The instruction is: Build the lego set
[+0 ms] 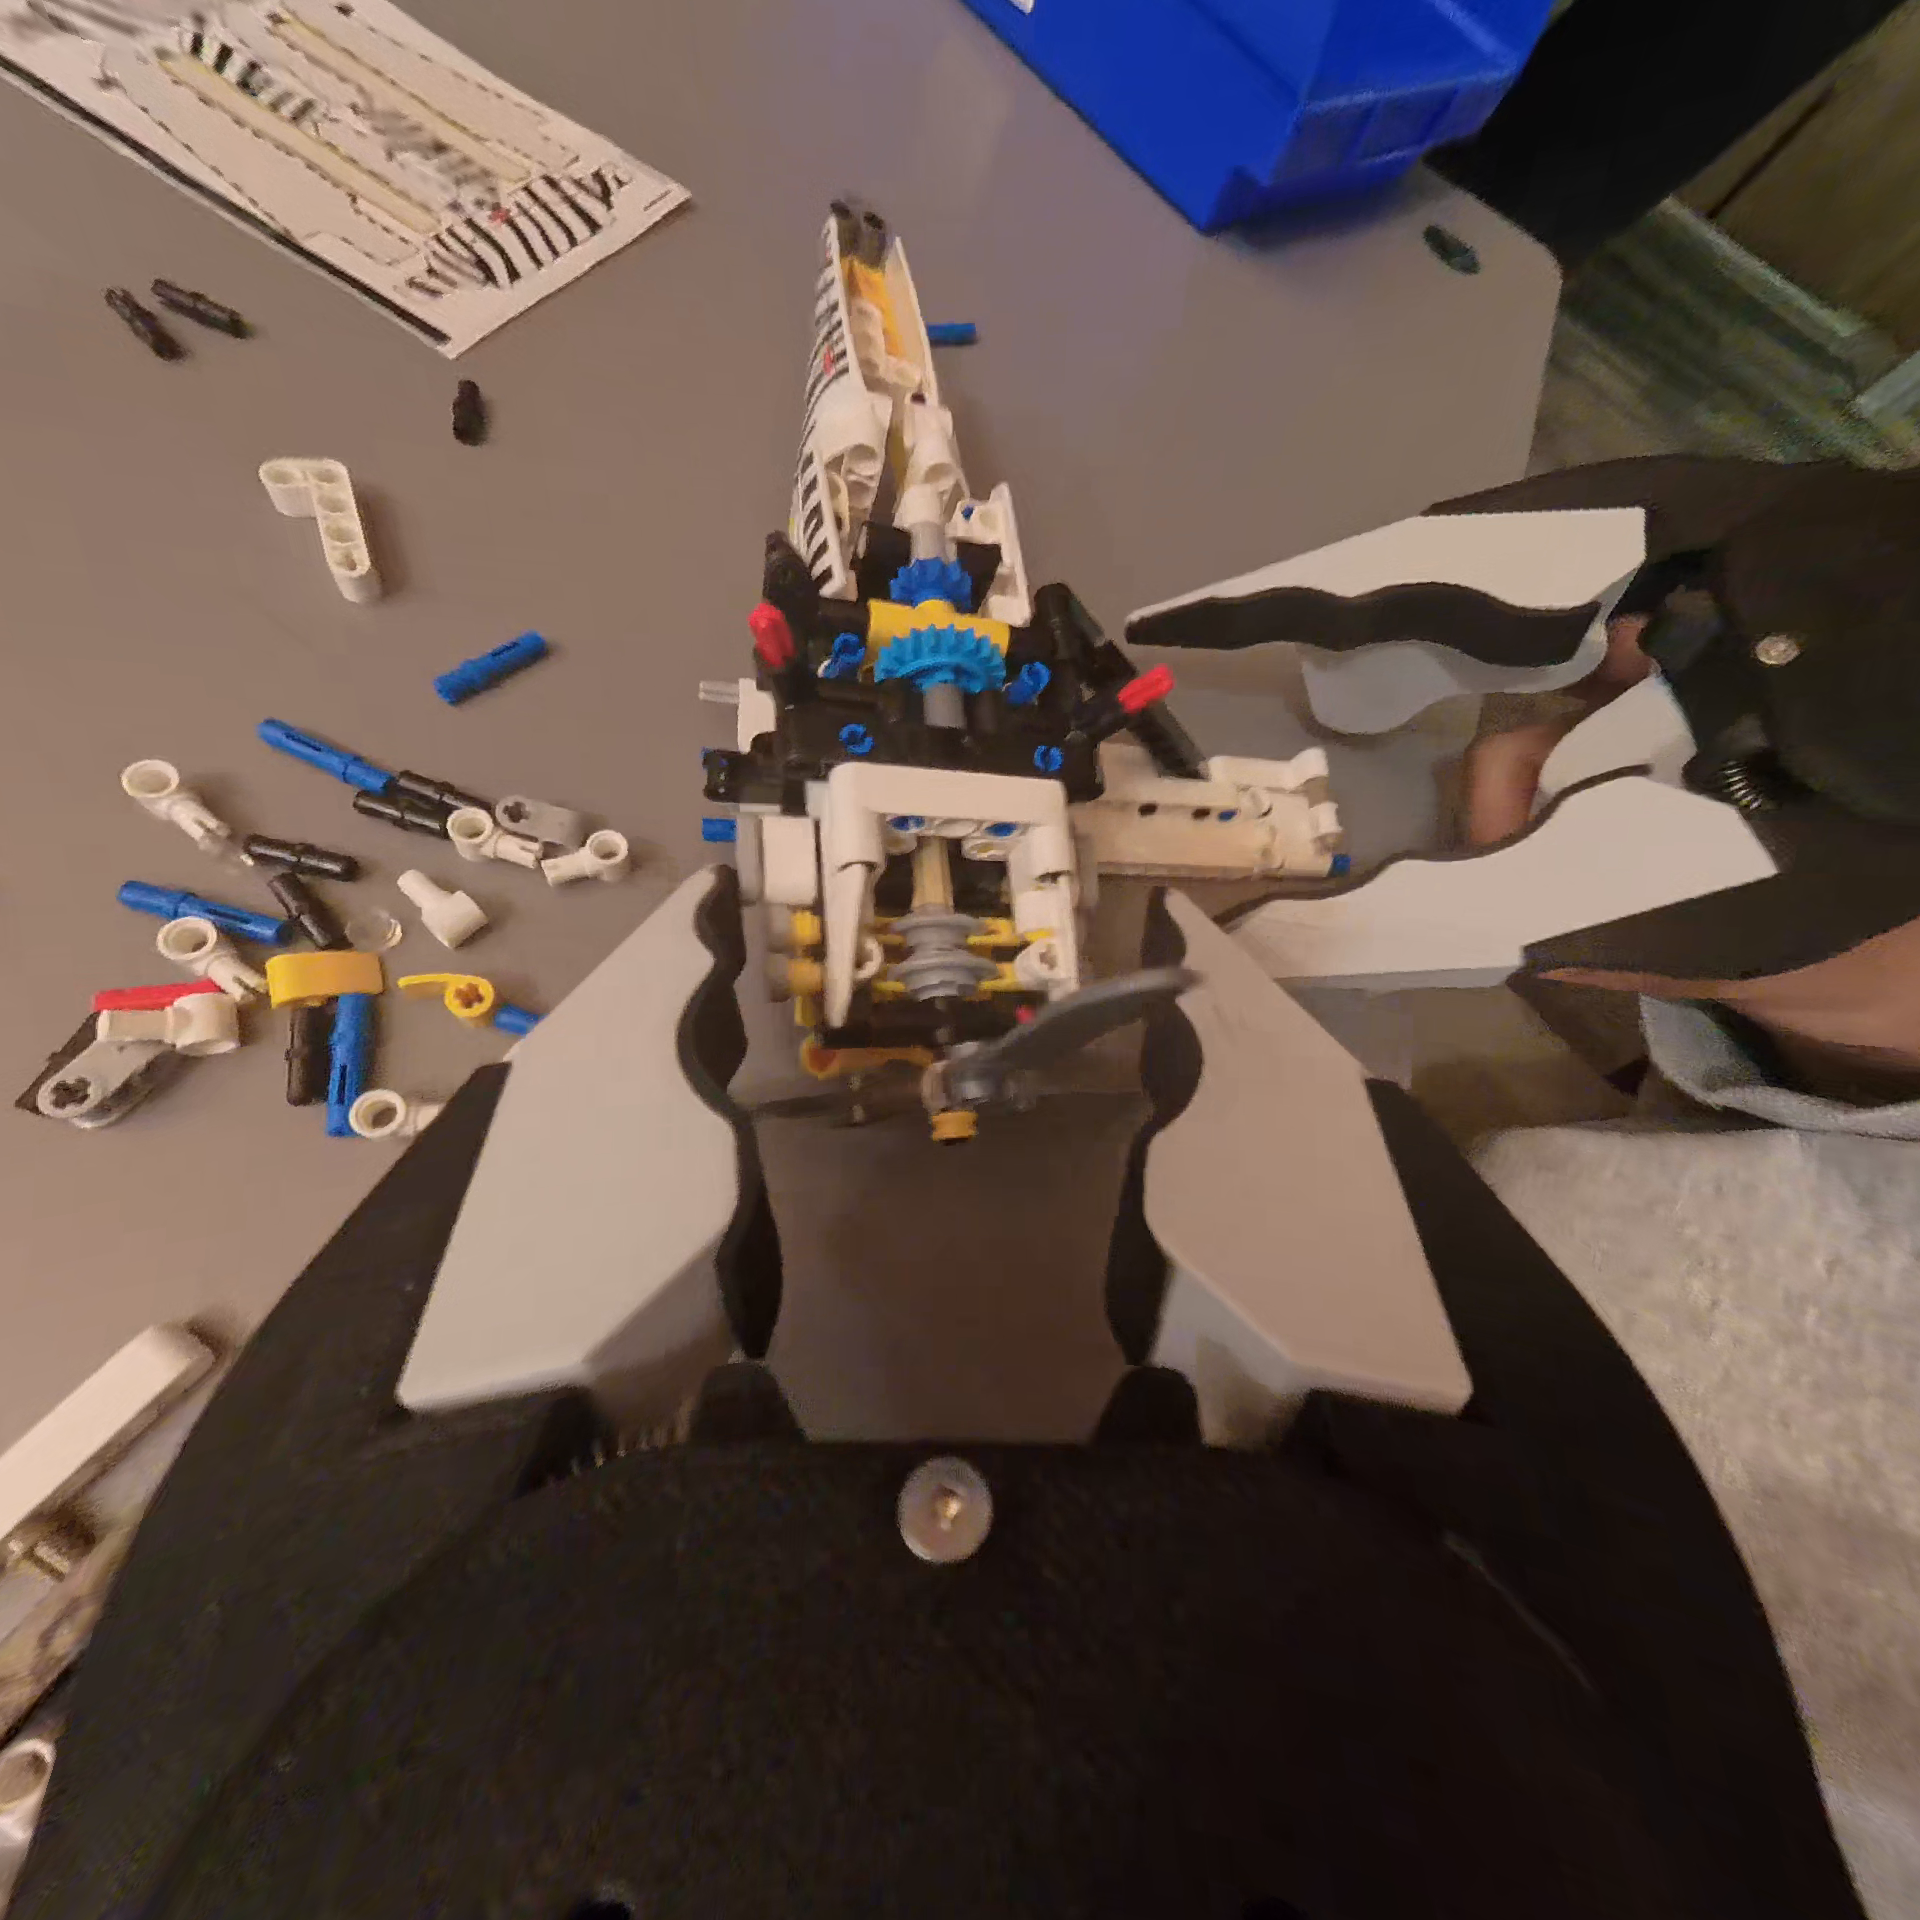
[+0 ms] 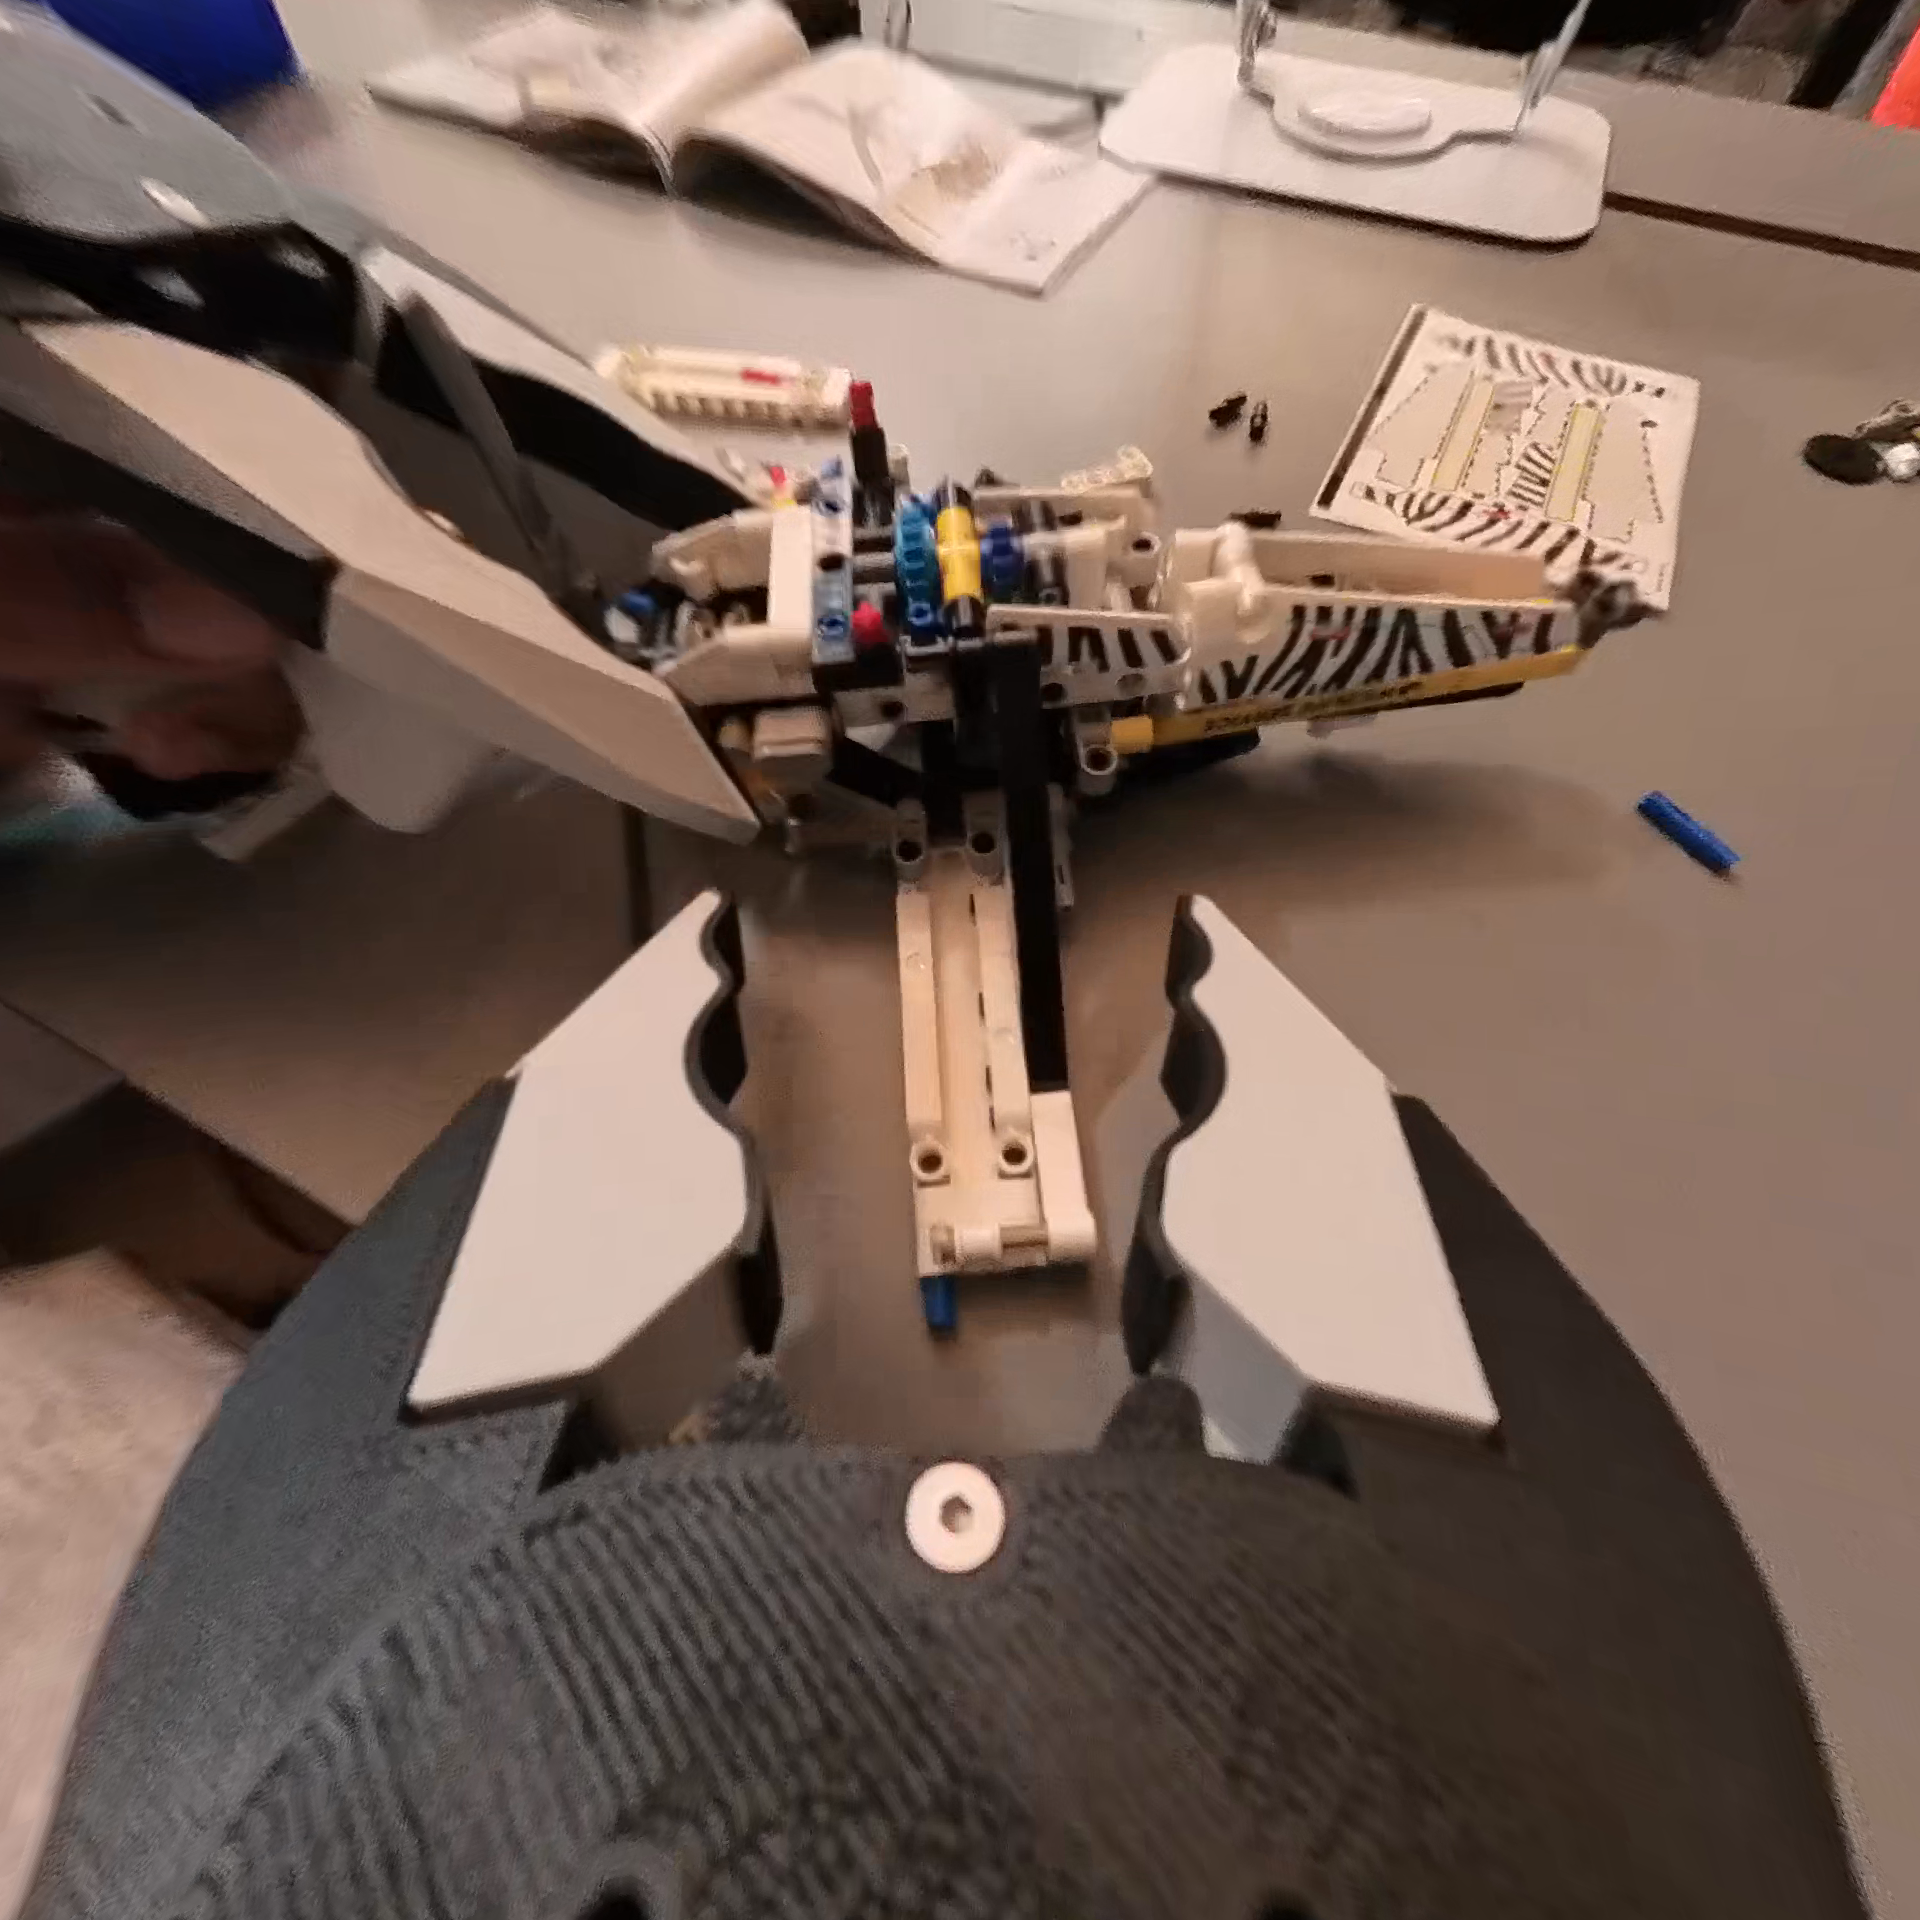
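Left wrist view
- Left gripper (image 1: 940, 914): its fingers are spreading wide at frame centre, flanking the near end of the lego model without clearly pinching it; whether the pads are touching it cannot be told.
- Lego model (image 1: 914, 717): it is sitting on the grey table (image 1: 1195, 395) at centre, its zebra-striped tail pointing toward the top of the frame and a grey propeller blade (image 1: 1081, 1013) showing at its near end.
- Right gripper (image 1: 1340, 774): it is reaching in from the right edge with jaws apart, its tips lying on either side of the model's white side boom.
- Loose pieces (image 1: 312, 914): blue, black, white, yellow and red parts are lying scattered at left.
- Sticker sheet (image 1: 343, 135): it is lying at upper left.
- Blue bin (image 1: 1278, 83): it is sitting at the top right.

Right wrist view
- Right gripper (image 2: 956, 925): its fingers are standing wide apart at lower centre, with the white side boom (image 2: 977, 1081) running between them, not gripped.
- Lego model (image 2: 935, 603): it is stretching across mid-frame, striped tail going right.
- Left gripper (image 2: 717, 727): it is coming in from the left, blurred, its tips at the model's left end; its grip cannot be told here.
- Instruction booklet (image 2: 790, 135): it is lying open at the top.
- Sticker sheet (image 2: 1507, 447): it is lying at right.
- Blue pin (image 2: 1688, 829): it is lying alone at right.
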The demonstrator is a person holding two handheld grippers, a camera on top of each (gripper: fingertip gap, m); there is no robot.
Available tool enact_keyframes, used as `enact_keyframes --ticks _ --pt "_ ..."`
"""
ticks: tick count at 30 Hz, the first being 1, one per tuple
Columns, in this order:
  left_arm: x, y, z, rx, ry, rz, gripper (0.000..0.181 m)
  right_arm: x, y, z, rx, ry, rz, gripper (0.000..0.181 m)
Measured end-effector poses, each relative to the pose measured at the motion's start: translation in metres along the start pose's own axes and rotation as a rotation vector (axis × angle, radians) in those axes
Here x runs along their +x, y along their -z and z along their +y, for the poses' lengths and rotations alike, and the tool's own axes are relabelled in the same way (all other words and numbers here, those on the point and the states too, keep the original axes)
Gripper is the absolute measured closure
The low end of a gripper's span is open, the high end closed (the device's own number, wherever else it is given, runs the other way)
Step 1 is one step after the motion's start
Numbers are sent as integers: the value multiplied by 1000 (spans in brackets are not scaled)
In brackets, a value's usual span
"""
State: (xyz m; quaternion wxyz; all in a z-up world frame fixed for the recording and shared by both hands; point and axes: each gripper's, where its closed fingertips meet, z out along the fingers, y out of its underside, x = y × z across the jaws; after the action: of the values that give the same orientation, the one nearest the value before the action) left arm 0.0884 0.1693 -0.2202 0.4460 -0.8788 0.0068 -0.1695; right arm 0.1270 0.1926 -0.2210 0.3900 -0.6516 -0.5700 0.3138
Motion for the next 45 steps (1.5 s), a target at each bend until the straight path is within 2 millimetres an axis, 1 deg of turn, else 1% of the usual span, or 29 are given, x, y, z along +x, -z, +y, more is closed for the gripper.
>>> enact_keyframes --ticks 1,3,6,7,9,10,11,14,16,18,20,23,24,26,27,30,31,34,35,36,37,38,40,41,43,45 --pt "-1 -1 4 -19 17 1 114 2 -4 4 -28 30 25 99" --pt "-1 -4 9 -33 70 23 112 2 -5 4 -32 95 75 98" --pt "-1 -3 8 -15 119 35 116 1 7 -6 36 200 168 103" --pt "-1 -2 7 -6 133 36 119 -2 12 -11 73 235 191 107" --pt "-1 -2 6 6 159 40 123 -14 19 -15 132 284 186 119" --pt "-1 -2 6 10 168 42 123 -21 19 -15 146 295 168 125" --pt "-1 -1 5 11 177 43 123 -25 18 -12 140 300 158 126" --pt "-2 -1 4 25 233 59 124 -29 10 -2 81 296 128 121" --pt "-2 0 0 48 294 85 125 -30 11 -4 95 270 105 121" --pt "-4 3 -5 75 365 124 125 -32 15 -11 146 236 89 125" --pt "-6 7 -11 108 443 169 127 -29 21 -19 208 193 83 130" --pt "-10 12 -19 166 572 254 128 -16 30 -25 281 120 89 136" --pt "-12 14 -22 185 608 280 129 -12 34 -28 312 100 88 143" --pt "-14 16 -25 210 661 318 129 -5 45 -35 398 81 86 150" --pt "-15 16 -26 220 680 329 130 -4 48 -36 417 86 81 152" --pt "-16 15 -28 232 704 338 130 -4 42 -27 356 184 101 148" --pt "-17 15 -29 237 710 340 130 -7 43 -26 347 241 114 146" --pt "-19 17 -33 262 762 377 130 -28 52 -27 406 425 162 150" --pt "-20 18 -33 268 776 389 130 -31 52 -26 410 441 176 153" --pt "-21 18 -34 273 789 400 130 -28 49 -22 390 410 191 153" --pt "-21 19 -34 278 800 409 130 -21 42 -16 331 342 197 147" --pt "-22 20 -35 283 812 418 130 -12 34 -8 252 259 188 138" --pt "-23 23 -35 295 845 443 130 1 19 2 119 119 158 109" --pt "-24 23 -36 299 861 457 130 7 14 3 78 82 151 101" --pt "-24 25 -36 306 884 478 130 20 6 -3 69 77 165 94" --pt "-22 25 -36 304 901 500 130 27 -2 -10 83 102 173 93"
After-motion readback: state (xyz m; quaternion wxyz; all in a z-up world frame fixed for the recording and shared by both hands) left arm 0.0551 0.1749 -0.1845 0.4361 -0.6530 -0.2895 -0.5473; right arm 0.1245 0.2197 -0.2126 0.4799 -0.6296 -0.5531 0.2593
